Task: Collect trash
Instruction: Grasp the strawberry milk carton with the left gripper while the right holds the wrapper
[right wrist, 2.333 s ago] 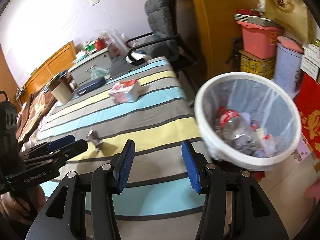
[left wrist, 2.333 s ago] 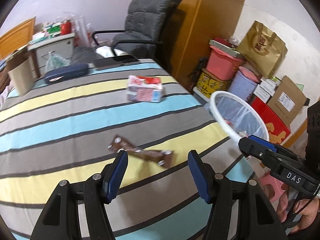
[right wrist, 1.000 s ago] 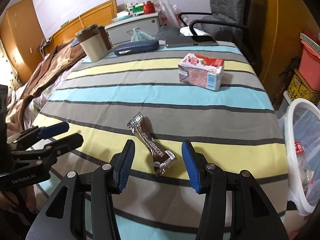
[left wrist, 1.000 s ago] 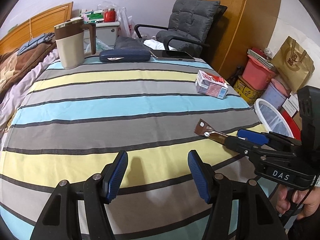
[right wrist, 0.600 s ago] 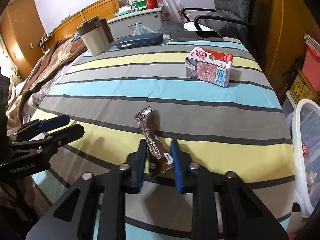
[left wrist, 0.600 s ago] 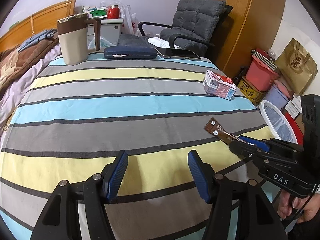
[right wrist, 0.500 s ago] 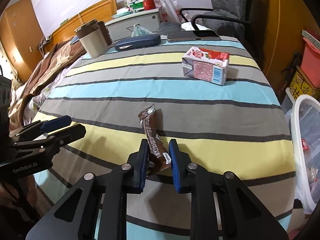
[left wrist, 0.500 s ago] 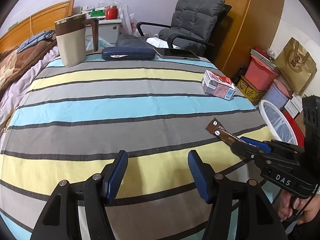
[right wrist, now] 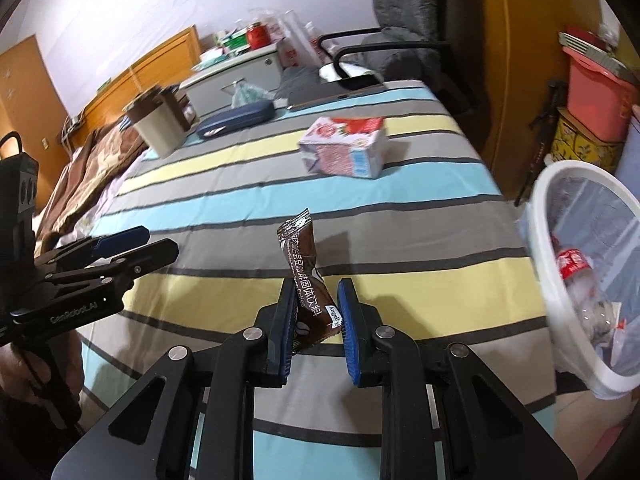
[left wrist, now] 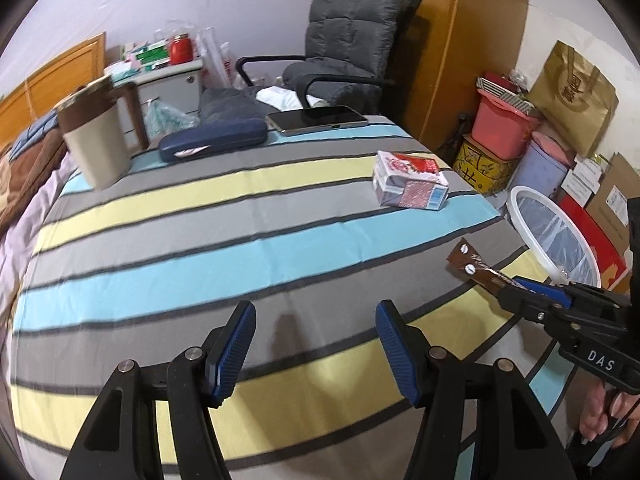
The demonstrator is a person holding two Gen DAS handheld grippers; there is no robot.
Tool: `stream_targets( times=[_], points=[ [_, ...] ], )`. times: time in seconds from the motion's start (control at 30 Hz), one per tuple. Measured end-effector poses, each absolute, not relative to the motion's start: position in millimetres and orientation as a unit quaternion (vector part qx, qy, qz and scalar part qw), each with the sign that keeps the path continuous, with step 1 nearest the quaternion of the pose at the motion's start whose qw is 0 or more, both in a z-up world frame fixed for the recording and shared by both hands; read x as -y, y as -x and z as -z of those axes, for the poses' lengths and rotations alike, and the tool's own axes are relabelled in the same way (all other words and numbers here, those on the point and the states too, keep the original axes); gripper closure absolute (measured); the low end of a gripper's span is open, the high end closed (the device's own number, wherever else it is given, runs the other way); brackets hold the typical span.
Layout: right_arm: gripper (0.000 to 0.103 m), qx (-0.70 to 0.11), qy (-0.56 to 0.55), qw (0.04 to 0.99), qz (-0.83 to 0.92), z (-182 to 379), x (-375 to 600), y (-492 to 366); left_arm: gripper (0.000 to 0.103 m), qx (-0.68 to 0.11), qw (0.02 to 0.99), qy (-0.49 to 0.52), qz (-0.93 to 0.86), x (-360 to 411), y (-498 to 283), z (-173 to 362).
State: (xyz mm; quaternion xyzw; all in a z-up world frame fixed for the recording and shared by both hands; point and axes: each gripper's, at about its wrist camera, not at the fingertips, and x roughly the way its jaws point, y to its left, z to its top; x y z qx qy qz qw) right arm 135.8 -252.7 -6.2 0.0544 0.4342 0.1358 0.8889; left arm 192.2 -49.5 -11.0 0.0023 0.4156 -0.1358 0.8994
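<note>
A brown coffee sachet (right wrist: 302,256) stands up between the blue pads of my right gripper (right wrist: 318,308), which is shut on its lower end and holds it just above the striped tablecloth (right wrist: 420,216). From the left wrist view the sachet (left wrist: 470,266) sticks out of the right gripper (left wrist: 510,288) at the table's right edge. My left gripper (left wrist: 314,320) hangs open over the cloth with nothing between its pads; it also shows as the left gripper (right wrist: 160,240) at the left. A red-and-white drink carton (right wrist: 344,148) lies further back. A white bin (right wrist: 536,216) with a liner and a bottle stands on the right.
At the far end of the table stand a beige mug (left wrist: 98,140), a dark blue case (left wrist: 212,142) and a phone (left wrist: 316,120). A grey chair (left wrist: 348,52) is behind. Boxes, a pink tub (left wrist: 502,128) and a gold bag (left wrist: 572,98) crowd the floor beyond the bin (left wrist: 520,196).
My right gripper shut on the sachet, which lay flat on the cloth, and lifted it upright, tilting towards the bin. The left gripper stayed open and shifted a little.
</note>
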Motion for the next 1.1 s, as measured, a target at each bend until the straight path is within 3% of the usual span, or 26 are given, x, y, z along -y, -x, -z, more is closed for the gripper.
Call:
stream_targets(
  times=[0.7,0.93,1.1],
  points=[
    [0.080,-0.428,-0.084,0.895,-0.092,7.8,298.6,-137.8,0.041,-0.383,0.883,-0.041,0.267,131.2,-323.2,-6.1],
    [0.080,-0.433,-0.095,0.893,-0.077,13.9,313.4,-140.1,0.040,-0.423,0.840,0.010,0.338,150.2,-375.7,14.1],
    [0.080,-0.434,-0.102,0.892,-0.069,16.6,320.6,-139.9,0.040,-0.431,0.816,0.005,0.385,156.5,-364.0,14.7]
  ],
)
